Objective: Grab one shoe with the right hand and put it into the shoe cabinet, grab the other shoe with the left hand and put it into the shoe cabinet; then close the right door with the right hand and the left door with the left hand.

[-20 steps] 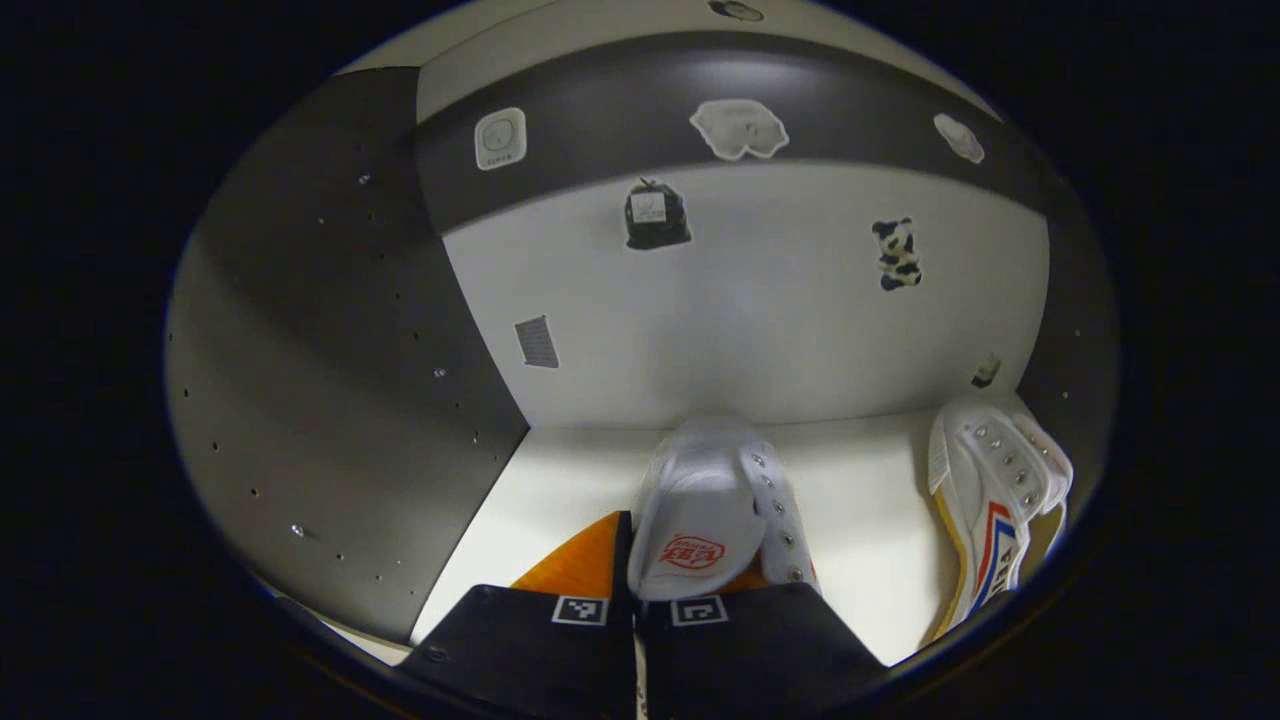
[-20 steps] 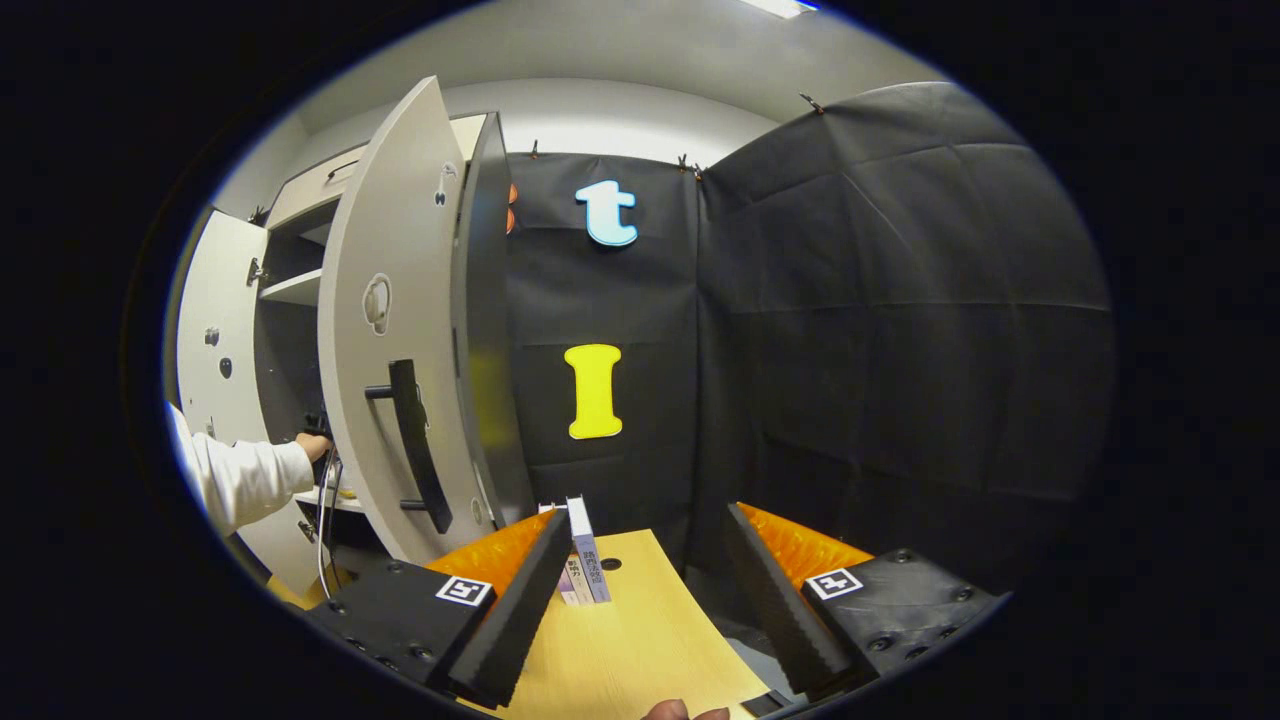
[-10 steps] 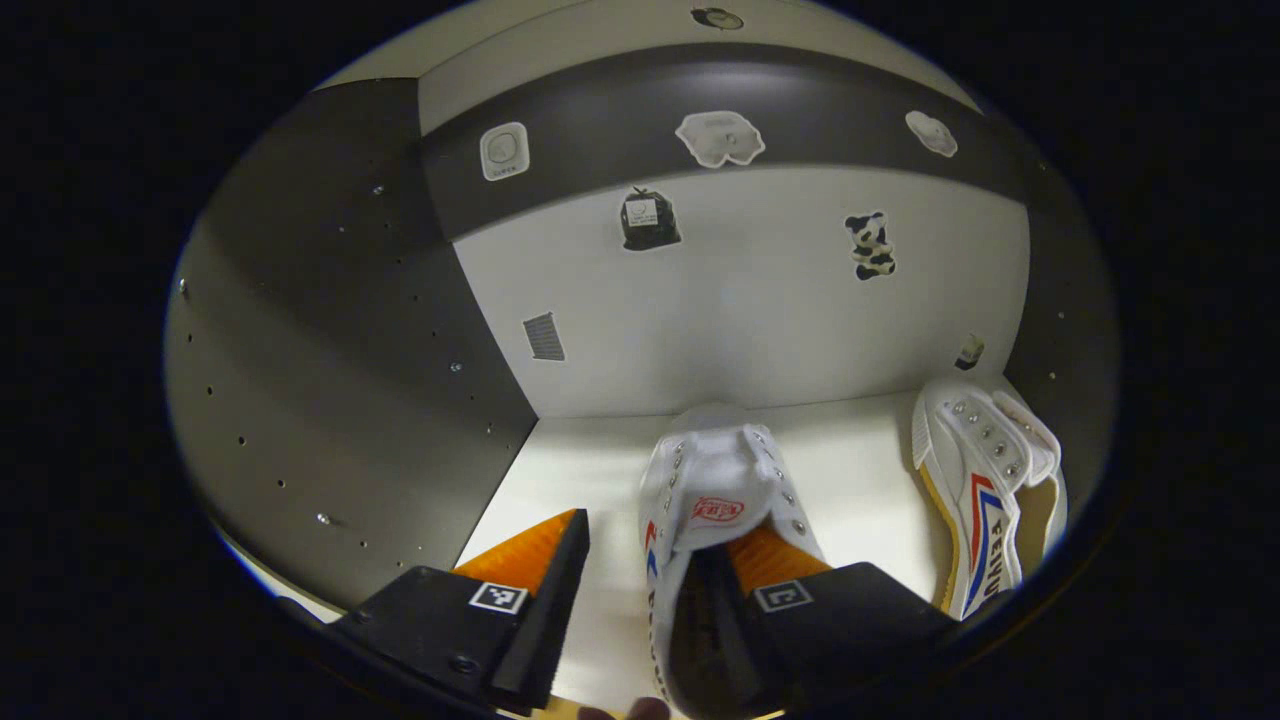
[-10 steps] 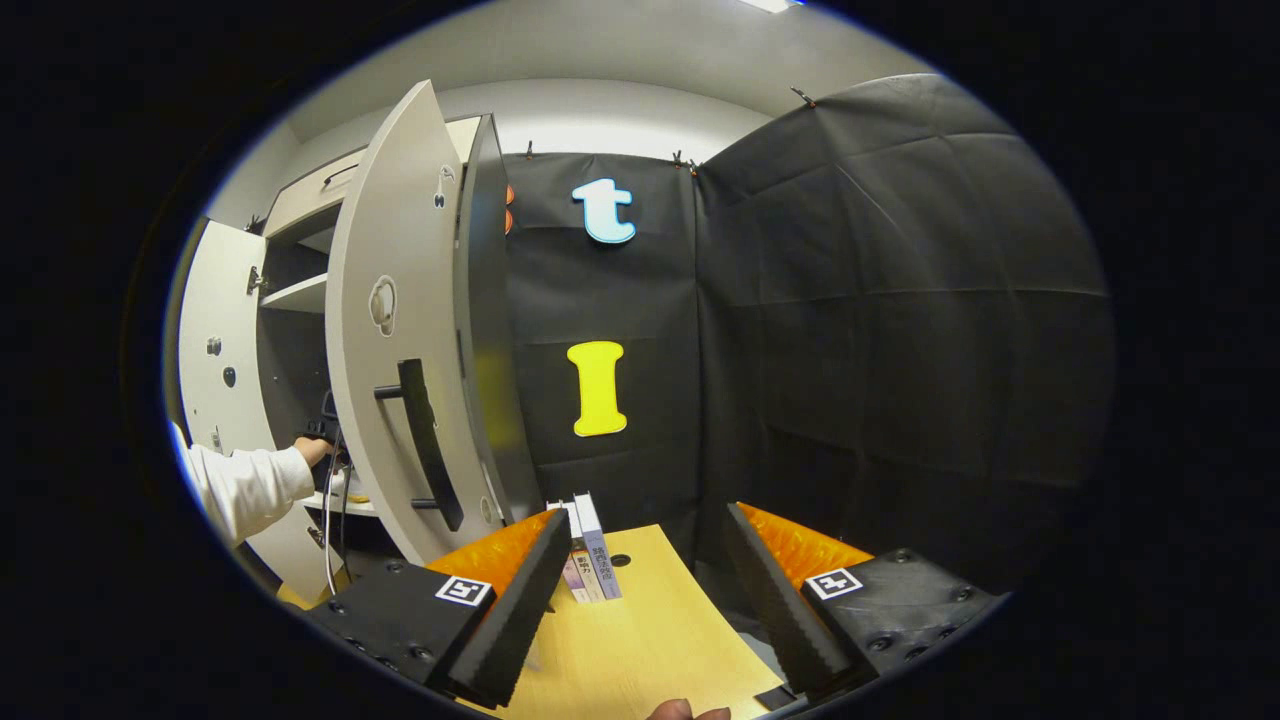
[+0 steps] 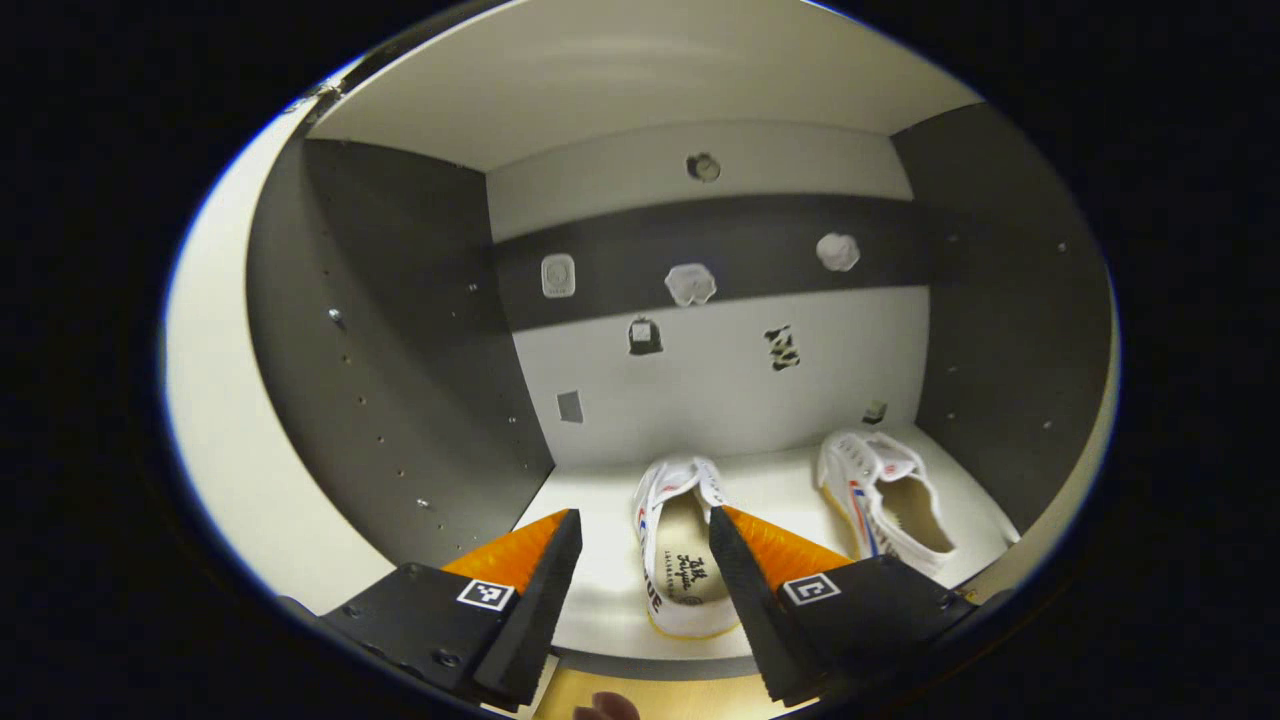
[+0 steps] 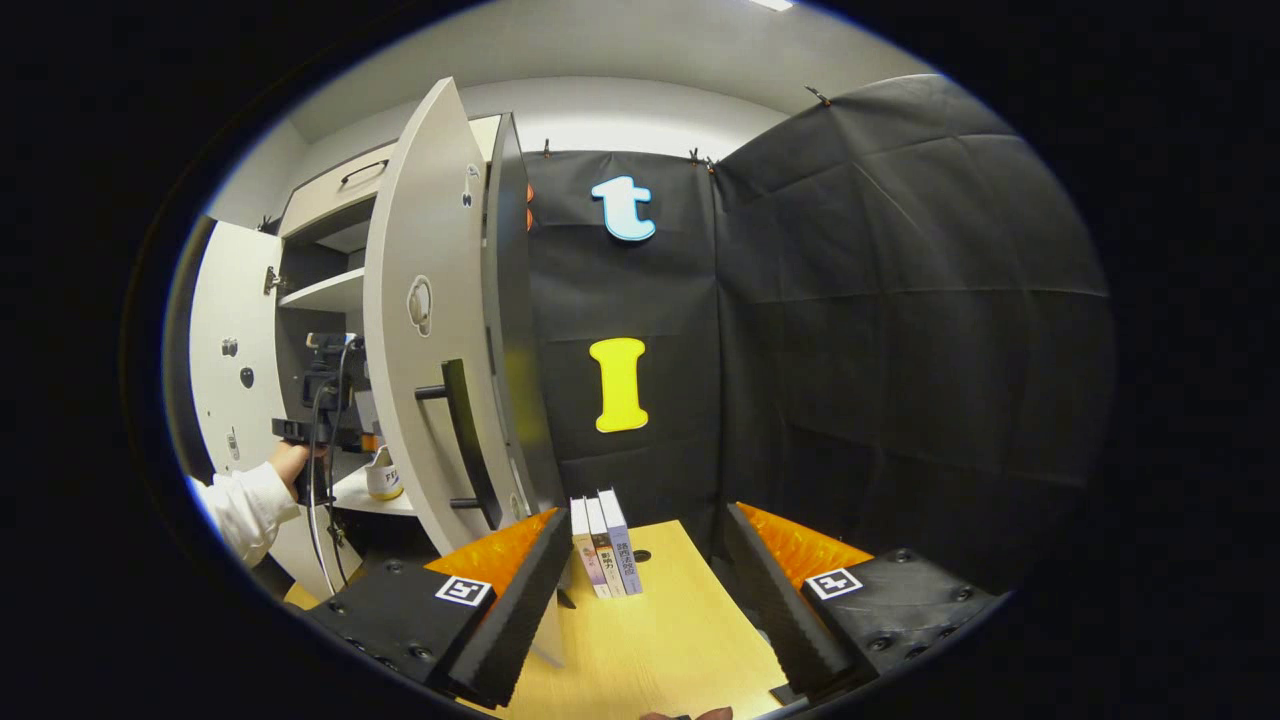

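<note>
**Inspector:** Inside the shoe cabinet, on the pale shelf, what is recorded?

**Assistant:** Two white shoes, both upright on their soles, openings toward the camera. The near shoe lies at mid-shelf, heel at the front edge. The second shoe lies well apart from it, close to the dark side wall.

**Inspector:** Left gripper?

**Assistant:** Jaws spread wide, holding nothing. The near shoe appears between the two fingers; whether either finger touches it I cannot tell from this angle, though it looks to lie farther in.

**Inspector:** Right gripper?

**Assistant:** Jaws spread, empty, above a wooden table. Three books stand upright on that table, beyond the fingertips.

**Inspector:** Doors?

**Assistant:** In the right gripper view the right door stands open, its dark handle facing out. The left door is open too. A white-sleeved hand holds the other gripper at the cabinet opening, just beside a shoe's heel on the shelf
</note>
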{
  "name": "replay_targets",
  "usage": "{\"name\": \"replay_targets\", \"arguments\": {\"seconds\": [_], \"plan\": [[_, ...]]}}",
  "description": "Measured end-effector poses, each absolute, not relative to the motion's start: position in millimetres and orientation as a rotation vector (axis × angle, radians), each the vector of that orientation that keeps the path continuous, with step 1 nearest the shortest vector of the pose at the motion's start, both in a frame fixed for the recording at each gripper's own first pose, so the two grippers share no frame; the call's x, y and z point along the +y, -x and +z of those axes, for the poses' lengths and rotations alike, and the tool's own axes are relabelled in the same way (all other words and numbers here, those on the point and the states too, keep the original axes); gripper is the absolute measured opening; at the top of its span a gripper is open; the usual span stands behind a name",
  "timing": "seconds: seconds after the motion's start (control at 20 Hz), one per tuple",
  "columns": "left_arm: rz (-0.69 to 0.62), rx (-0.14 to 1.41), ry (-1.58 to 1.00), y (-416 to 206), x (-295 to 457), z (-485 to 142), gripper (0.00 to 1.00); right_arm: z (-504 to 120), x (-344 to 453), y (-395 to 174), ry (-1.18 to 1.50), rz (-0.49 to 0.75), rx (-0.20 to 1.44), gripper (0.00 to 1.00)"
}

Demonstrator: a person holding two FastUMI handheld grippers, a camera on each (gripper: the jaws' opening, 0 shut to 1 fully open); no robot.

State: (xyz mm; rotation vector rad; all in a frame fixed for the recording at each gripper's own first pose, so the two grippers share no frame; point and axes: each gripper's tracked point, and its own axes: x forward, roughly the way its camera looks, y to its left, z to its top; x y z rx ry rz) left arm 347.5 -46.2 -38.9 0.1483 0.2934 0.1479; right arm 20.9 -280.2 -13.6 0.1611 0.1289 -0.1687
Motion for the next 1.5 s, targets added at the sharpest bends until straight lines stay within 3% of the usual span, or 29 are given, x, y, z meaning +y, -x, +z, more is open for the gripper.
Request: {"name": "replay_targets", "arguments": {"seconds": [0.1,0.3,0.5,0.95,1.5], "plan": [[0.105,0.246,-0.137,-319,-58,-22,0.83,-10,-278,-23,-0.167,-0.157,0.125,0.98],[0.07,0.146,-0.094,-258,-65,9,0.96,-3,-273,-31,-0.158,-0.144,0.119,0.98],[0.066,0.064,-0.043,-197,-62,31,0.96,13,-262,-41,-0.132,-0.125,0.092,0.98],[0.098,0.031,0.038,-71,-31,34,0.96,26,-254,-74,-0.114,-0.097,0.072,0.98],[0.037,0.032,-0.037,-11,-2,24,0.98,14,-233,-99,-0.112,-0.071,0.094,0.98]]}}
